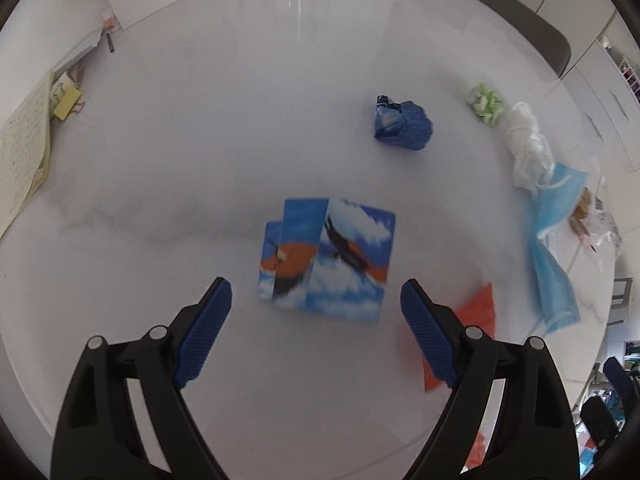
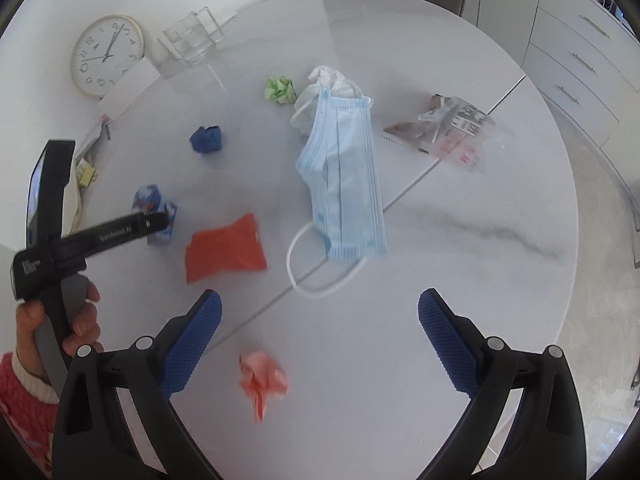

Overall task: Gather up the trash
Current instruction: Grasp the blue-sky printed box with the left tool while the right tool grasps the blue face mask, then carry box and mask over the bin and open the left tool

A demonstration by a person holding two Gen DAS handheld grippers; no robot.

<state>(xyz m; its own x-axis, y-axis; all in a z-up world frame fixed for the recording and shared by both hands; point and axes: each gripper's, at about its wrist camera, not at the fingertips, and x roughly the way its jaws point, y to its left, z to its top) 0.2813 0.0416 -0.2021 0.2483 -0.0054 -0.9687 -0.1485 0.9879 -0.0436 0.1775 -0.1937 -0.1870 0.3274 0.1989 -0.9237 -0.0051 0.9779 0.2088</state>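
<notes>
— Where was the trash when you held both tools over the tabletop point(image 2: 460, 248)?

— Your left gripper point(image 1: 316, 300) hung with its jaws spread wide and empty, the folded blue carton point(image 1: 326, 256) printed with clouds and an orange-and-black shape lying just ahead of its tips, near the tabletop's middle. A crumpled dark blue wrapper point(image 1: 403, 124) lay farther on, and a flat red paper piece point(image 1: 478, 312) showed beside the right finger, partly covered by it.

— And your right gripper point(image 2: 320, 310)?

— Its jaws were spread as well, holding nothing. A crumpled pink scrap point(image 2: 262, 380) lay between the fingers, close to the near edge. Beyond the tips sat the light blue face mask point(image 2: 346, 176) with its white ear loop, lying across the tabletop's seam. Behind the mask were a white tissue wad point(image 2: 332, 78) and a green crumpled ball point(image 2: 281, 90); a clear plastic bag point(image 2: 448, 128) lay toward the right edge.

— What could you not make out?

— The bag's contents and print were too blurred to read. From the right wrist view the left gripper crossed in front of the carton and hid part of it. The wall clock point(image 2: 107, 56) at the far left edge was partly covered by a white card point(image 2: 128, 90).
</notes>
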